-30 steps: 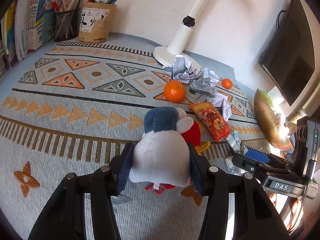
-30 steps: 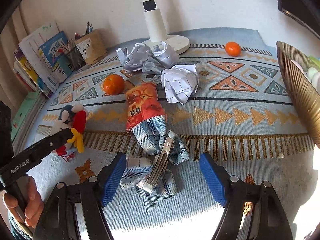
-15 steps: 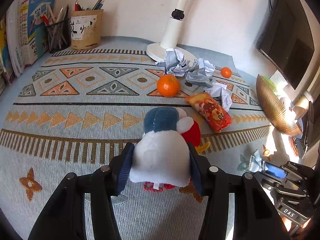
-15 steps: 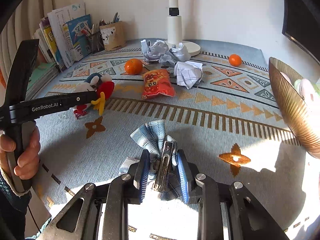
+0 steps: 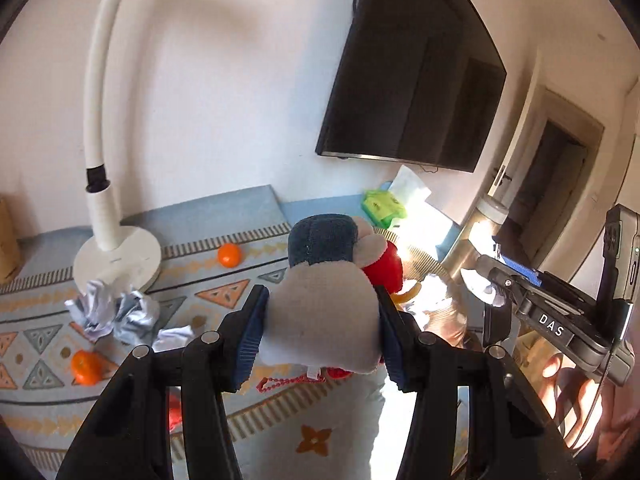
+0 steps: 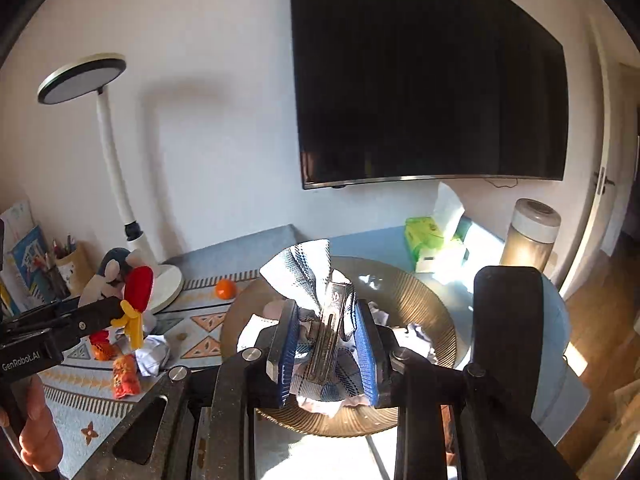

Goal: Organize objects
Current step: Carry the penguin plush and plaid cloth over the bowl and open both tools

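Observation:
My left gripper (image 5: 320, 320) is shut on a plush toy (image 5: 324, 300) with a white body, blue head and red part, held up off the patterned tablecloth (image 5: 224, 292). My right gripper (image 6: 326, 314) is shut on a blue plaid bow hair clip (image 6: 306, 266), whose metal clip stands between the blue pads. The bow hangs over a gold ribbed bowl (image 6: 434, 304) that holds some white and pink items. In the right wrist view the left gripper (image 6: 114, 306) and the plush toy (image 6: 116, 272) are at the left. The left wrist view shows the right gripper (image 5: 490, 290) at the right.
Two oranges (image 5: 229, 255) (image 5: 85, 367), crumpled papers (image 5: 108, 314) and a red snack packet (image 6: 126, 376) lie on the cloth. A white lamp (image 6: 116, 184) stands at the back, a black screen (image 6: 428, 68) hangs on the wall. A green tissue pack (image 6: 426, 236) and a jar (image 6: 528, 236) stand behind the bowl.
The right gripper closed on the plaid bow and lifted it off the cloth. Both grippers rose and swung right toward the gold bowl. The plush toy stayed in the left grip.

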Demonstrator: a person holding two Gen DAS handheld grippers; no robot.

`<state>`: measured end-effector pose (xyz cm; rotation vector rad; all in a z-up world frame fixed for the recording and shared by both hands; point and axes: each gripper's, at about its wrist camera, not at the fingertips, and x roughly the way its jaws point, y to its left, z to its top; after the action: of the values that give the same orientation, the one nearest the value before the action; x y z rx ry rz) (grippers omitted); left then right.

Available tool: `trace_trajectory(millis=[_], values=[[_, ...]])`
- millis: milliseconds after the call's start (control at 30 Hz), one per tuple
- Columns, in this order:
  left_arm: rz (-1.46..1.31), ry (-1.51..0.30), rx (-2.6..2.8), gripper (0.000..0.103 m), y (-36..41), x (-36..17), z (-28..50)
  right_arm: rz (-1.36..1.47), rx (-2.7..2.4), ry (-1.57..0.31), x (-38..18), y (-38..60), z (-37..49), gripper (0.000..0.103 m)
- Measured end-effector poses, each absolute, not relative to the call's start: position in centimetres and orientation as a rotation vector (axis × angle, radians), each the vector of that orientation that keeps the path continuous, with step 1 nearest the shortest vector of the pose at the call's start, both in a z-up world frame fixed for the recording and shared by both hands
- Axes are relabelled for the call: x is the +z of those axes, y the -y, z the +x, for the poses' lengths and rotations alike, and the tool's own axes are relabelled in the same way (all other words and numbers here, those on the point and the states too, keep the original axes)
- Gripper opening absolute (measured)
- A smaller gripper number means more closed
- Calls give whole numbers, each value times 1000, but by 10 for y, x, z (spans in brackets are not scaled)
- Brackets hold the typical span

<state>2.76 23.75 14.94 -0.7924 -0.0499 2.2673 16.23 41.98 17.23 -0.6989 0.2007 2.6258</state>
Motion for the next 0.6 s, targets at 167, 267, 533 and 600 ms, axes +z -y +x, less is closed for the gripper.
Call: trace_trajectory(millis=[167, 267, 533, 600], values=[[-816, 51, 2204, 49, -305, 137, 6, -780, 2531, -251, 162, -457, 143, 26], [-851, 54, 2186, 49, -327, 122, -6, -805, 2523, -283, 154, -467, 137, 28], [-929, 129, 2169, 92, -318, 97, -21, -773, 2530, -242, 152, -464, 141, 63], [-933, 158, 2171, 92, -299, 97, -17, -752, 2570, -245, 154, -454, 147, 63]])
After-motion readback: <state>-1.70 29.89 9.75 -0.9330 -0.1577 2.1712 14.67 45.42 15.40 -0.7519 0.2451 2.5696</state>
